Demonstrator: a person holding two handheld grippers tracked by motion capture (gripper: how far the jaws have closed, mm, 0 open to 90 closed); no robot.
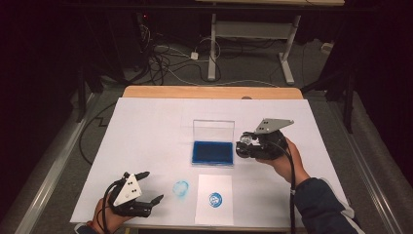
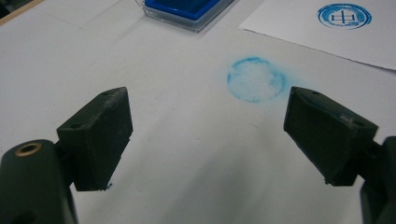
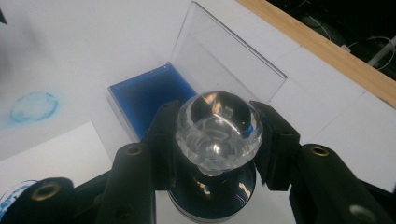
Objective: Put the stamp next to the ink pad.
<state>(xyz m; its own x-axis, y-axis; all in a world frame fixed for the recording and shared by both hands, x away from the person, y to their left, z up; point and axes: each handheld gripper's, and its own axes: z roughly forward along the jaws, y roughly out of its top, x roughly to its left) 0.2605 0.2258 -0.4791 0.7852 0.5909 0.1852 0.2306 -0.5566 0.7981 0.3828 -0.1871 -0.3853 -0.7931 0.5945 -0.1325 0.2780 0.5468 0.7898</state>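
Ink pad case (image 1: 213,152) is the landmark: shallow clear box, sitting mid-table on the white sheet (image 1: 146,131). Inside: one blue ink pad (image 3: 149,95) that covers the whole tray floor. Clear hinged lid (image 3: 224,58) stands upright along the case's far edge, open.

Stamp (image 3: 217,128): clear faceted knob on top, dark round base below. It's off the case, just to its right and near the case's front right corner, held in the right gripper (image 1: 247,146). Jaws pinch the knob from both sides, pads pressed against it. In the high view the stamp looks held off the sheet, not resting on the case; can't tell the exact clearance.

Right hand (image 1: 287,163): comes in from the case's right side, dark sleeve (image 1: 324,202), gripper pointing left toward the case, grey three-cornered plate (image 1: 273,124) on top, cable (image 1: 291,190) trailing back along the forearm.

Paper slip (image 1: 214,199): directly in front of the case, lying flat, with one crisp round blue stamp print (image 1: 215,198) on it. Faint smeared blue ring (image 2: 256,79) on the white sheet itself, front-left of the case, just beside the slip's left edge.

Left gripper (image 1: 147,187): well to the front-left of the case, low over the sheet near the table's front edge. Jaws spread wide, nothing between them. In its own view they point towards the blue ring, with the case beyond. Left hand (image 1: 104,217) low at the front edge.
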